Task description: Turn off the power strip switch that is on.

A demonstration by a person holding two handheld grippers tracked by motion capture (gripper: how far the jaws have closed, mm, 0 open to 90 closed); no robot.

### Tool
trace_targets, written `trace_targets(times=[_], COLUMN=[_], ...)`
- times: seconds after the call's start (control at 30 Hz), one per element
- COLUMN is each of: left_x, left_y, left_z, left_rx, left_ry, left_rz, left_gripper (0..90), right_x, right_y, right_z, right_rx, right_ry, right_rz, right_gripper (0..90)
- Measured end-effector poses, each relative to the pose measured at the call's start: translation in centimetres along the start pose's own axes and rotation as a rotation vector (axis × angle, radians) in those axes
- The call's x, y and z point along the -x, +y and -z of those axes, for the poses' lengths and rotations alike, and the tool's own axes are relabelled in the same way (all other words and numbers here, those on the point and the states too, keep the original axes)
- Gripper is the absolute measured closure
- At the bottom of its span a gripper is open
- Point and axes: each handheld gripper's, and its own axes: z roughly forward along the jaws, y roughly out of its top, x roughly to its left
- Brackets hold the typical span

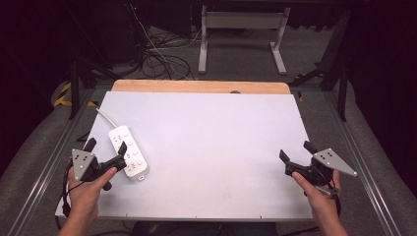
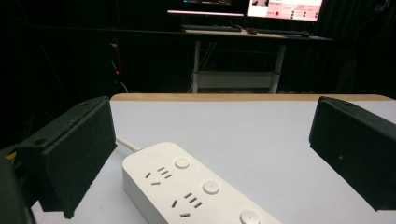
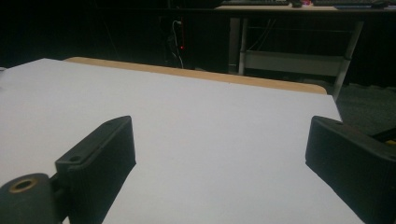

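Two grippers: one in each hand, both held low over the near part of the desk, well apart from each other.
Left gripper: jaws spread wide with nothing clamped; in the left gripper view the power strip lies between and beyond the two black pads, and neither pad touches it.
Right gripper: jaws wide apart and holding nothing; in the right gripper view bare white desk shows between them.
Power strip: white, flat on the desk at its near left, its far end angled toward the left edge, just beside the left gripper's tips; its sockets and round buttons face up.
Cord: white, runs from the strip's far end toward the desk's left edge.
Desk surface: white sheet, with a wooden strip along the far edge.
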Motion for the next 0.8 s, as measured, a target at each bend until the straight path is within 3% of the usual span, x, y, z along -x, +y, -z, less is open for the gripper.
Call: trace_targets(times=[0.43, 0.53, 0.67, 0.8], left_x=[-0.08, -0.16, -0.49, -0.81], left_y=[0.01, 0.04, 0.21, 0.38], left_z=[-0.01, 0.05, 0.12, 0.2], left_rx=[-0.007, -0.016, -0.036, -0.054], left_ry=[0.003, -0.016, -0.07, -0.119], left_rz=[-0.002, 0.011, 0.076, 0.104], left_gripper=[4.1, 15.0, 28.7, 43.2], right_x=[-0.07, -0.11, -0.17, -0.19], right_y=[-0.01, -0.04, -0.04, -0.08], right_z=[0.01, -0.03, -0.09, -0.06], right_rx=[-0.004, -0.006, -0.01, -0.01], right_ry=[0.003, 0.008, 0.014, 0.022], right_rz=[0.009, 0.006, 0.004, -0.001], right_gripper=[9.3, 9.5, 9.8, 10.5])
